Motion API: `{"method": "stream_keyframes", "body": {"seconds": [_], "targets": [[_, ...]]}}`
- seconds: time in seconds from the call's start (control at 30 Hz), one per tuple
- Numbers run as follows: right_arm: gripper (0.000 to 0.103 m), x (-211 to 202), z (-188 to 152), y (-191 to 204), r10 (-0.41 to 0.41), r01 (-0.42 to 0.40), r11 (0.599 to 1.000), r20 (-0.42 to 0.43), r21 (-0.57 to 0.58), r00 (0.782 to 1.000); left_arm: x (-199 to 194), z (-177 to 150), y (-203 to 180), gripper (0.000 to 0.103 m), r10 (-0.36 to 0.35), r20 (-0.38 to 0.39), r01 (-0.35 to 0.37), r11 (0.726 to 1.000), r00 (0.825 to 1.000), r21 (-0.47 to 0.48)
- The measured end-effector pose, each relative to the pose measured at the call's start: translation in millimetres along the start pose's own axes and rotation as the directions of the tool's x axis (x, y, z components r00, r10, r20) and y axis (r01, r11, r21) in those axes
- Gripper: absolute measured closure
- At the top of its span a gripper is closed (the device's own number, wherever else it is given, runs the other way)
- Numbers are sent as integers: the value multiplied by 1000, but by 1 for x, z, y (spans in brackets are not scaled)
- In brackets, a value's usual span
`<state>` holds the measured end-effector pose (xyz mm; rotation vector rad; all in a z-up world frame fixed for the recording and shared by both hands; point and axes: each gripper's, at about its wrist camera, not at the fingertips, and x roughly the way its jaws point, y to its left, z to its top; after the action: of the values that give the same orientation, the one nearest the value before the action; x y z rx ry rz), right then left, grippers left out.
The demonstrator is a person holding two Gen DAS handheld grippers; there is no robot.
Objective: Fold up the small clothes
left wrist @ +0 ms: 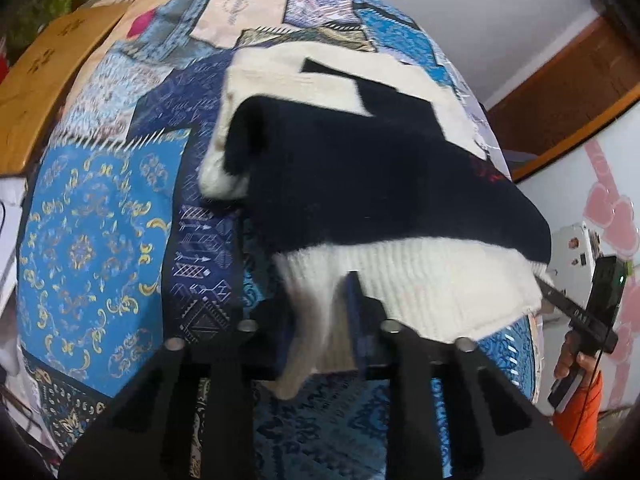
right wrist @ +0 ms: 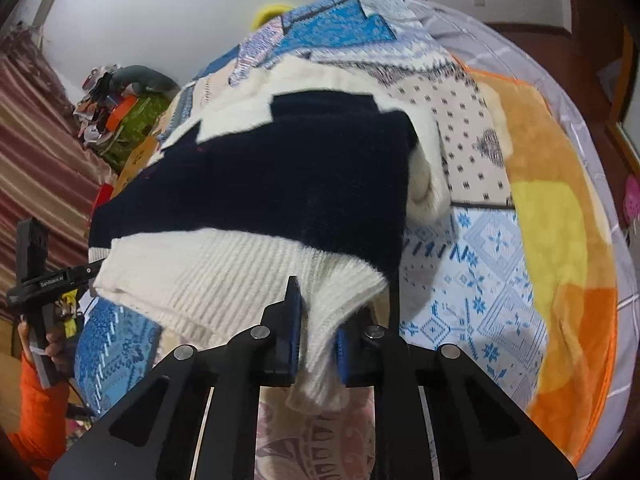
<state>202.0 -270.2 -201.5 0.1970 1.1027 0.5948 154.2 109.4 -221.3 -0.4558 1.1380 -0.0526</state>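
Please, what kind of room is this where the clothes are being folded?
Most likely a bedroom in a home. The sweater lies on a bed spread with a patchwork quilt and an orange blanket, and a striped curtain hangs by a plain white wall.

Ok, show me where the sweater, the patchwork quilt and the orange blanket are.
sweater (right wrist: 256, 176): right wrist view, on its dark navy panel.
patchwork quilt (left wrist: 92, 240): left wrist view, on a bright blue patch with yellow scrolls.
orange blanket (right wrist: 560, 208): right wrist view, on its yellow and orange fleece.
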Motion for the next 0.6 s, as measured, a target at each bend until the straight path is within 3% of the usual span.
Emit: {"method": "stream_keyframes", "body": {"seconds": [0.27,0.43,0.6], "targets": [[92,-25,24,18,18,-11,998,108,-63,994,-31,16,-18,95,-45,95,41,999,994,35],[92,-38,45,28,18,-1,995,171,-98,985,-55,36,-36,95,-27,203,10,996,979,87],[92,-43,68,36,-3,32,991,218,-129,976,-64,61,-43,95,-15,256,-9,996,967,93]]}}
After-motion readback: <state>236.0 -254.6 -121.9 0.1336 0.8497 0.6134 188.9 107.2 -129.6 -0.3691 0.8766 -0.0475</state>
